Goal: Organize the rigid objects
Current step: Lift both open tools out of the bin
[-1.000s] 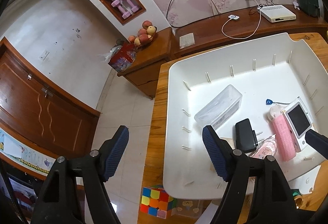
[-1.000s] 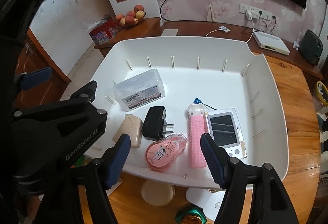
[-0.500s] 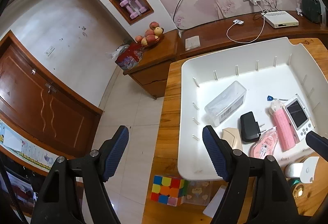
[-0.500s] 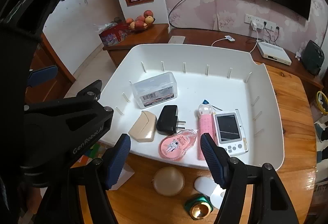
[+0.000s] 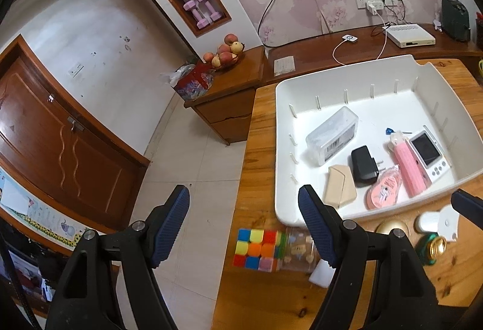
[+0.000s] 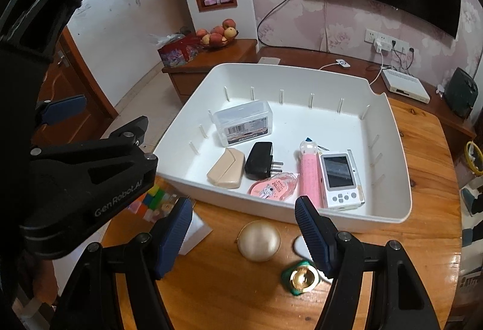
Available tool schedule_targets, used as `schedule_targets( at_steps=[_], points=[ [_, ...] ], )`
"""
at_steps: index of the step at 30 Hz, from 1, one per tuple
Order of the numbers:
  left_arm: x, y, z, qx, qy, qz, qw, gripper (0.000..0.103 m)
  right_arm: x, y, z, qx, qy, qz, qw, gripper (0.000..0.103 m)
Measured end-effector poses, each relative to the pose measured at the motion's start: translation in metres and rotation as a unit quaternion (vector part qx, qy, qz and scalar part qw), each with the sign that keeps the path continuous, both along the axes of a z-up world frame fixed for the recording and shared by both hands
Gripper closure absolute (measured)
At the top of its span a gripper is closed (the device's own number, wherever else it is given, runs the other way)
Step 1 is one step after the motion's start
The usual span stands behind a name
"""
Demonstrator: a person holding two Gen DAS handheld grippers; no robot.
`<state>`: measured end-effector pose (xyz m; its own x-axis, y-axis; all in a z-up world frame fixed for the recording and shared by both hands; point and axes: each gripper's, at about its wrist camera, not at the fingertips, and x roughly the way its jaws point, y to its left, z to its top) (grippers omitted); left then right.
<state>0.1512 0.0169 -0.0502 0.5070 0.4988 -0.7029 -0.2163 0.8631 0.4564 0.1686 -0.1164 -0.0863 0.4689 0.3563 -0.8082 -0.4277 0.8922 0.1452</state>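
A white tray (image 6: pixel 302 218) on the wooden table (image 6: pixel 422 155) holds a clear plastic box (image 6: pixel 243 122), a beige case (image 6: pixel 226 168), a black charger (image 6: pixel 259 161), a pink tape dispenser (image 6: pixel 273 186), a pink roller (image 6: pixel 309 176) and a white handheld device (image 6: pixel 339 179). In front of the tray lie a pearly round case (image 6: pixel 259 241), a green-and-gold object (image 6: pixel 302 277), a white object (image 5: pixel 434 221) and a Rubik's cube (image 5: pixel 258 248). My right gripper (image 6: pixel 243 235) is open above the round case. My left gripper (image 5: pixel 243 224) is open over the table's left edge, near the cube.
A white paper (image 6: pixel 193 235) lies by the cube. A clear box with small figures (image 5: pixel 299 250) sits beside the cube. A low wooden cabinet (image 5: pixel 229 100) with a fruit bowl (image 5: pixel 225 55) stands behind. The table edge (image 5: pixel 244 179) drops to tiled floor at left.
Both grippers have pulled back and up from the tray. The table in front of the tray, with the cube, round case and green-gold object, has come into view. Both stay open.
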Motion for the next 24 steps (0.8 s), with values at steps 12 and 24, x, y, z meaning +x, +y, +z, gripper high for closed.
schedule_targets(
  at_steps=[12,24],
  points=[
    [-0.059,0.016,0.005,-0.022,-0.010,0.001,0.9997,0.021,-0.055,-0.010,0.005,-0.016,-0.029,0.032,0.999,0.032],
    [-0.091,0.036,-0.022,-0.017,0.007,0.002,0.9998,0.021,-0.076,-0.013,-0.023,-0.011,0.001,0.038,0.999,0.032]
  ],
)
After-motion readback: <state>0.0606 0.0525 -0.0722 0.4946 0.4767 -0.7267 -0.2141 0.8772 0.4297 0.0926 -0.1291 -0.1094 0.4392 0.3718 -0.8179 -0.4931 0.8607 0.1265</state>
